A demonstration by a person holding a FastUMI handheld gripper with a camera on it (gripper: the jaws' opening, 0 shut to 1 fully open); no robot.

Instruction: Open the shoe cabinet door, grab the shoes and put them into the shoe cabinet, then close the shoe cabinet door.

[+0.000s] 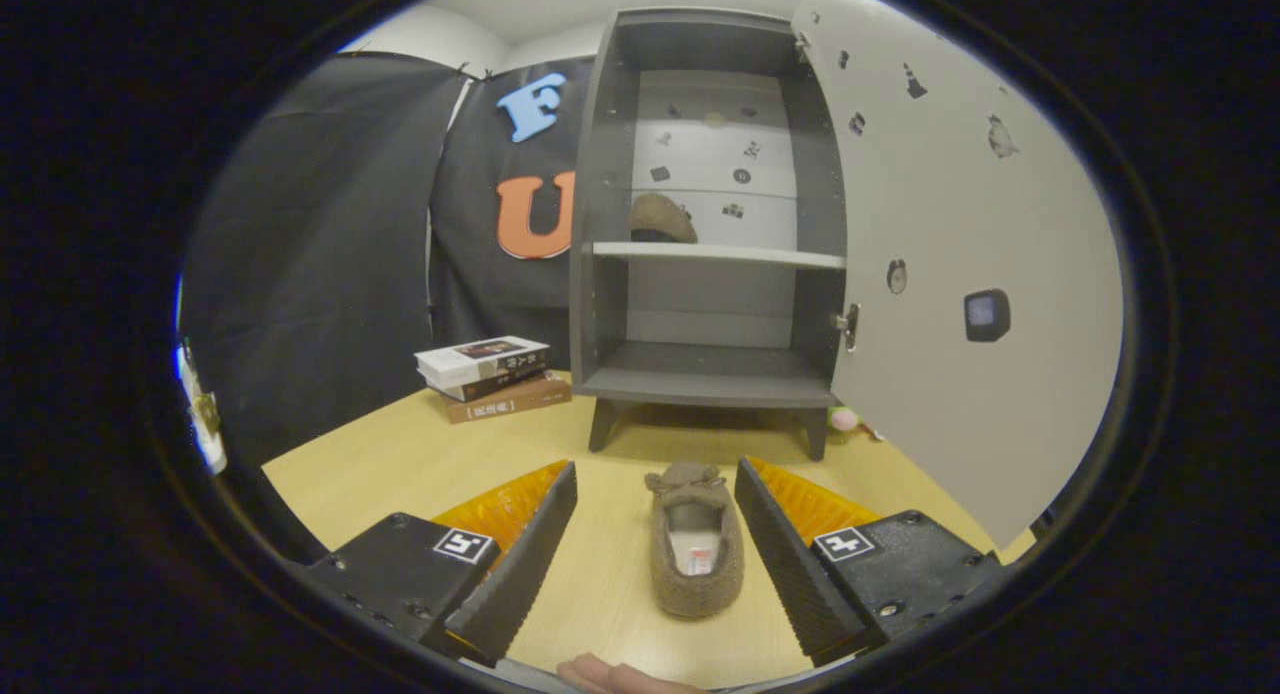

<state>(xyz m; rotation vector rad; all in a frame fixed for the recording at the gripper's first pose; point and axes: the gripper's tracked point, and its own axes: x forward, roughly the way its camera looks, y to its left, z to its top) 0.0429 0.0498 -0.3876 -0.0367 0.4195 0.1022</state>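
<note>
Spread wide, gripper [655, 494] fingers flanking brown slipper [696, 551] on table [400, 459], not touching. Farther off, shoe cabinet [708, 234], door [960, 254] open, second slipper [660, 219] on shelf.

Gripper view: fisheye camera riding on the hand-held gripper [655, 494], set low over the desk [400, 464] and facing forward along its spread fingers toward 12 o'clock, where the open shoe cabinet [710, 244] stands near, beyond them.
</note>
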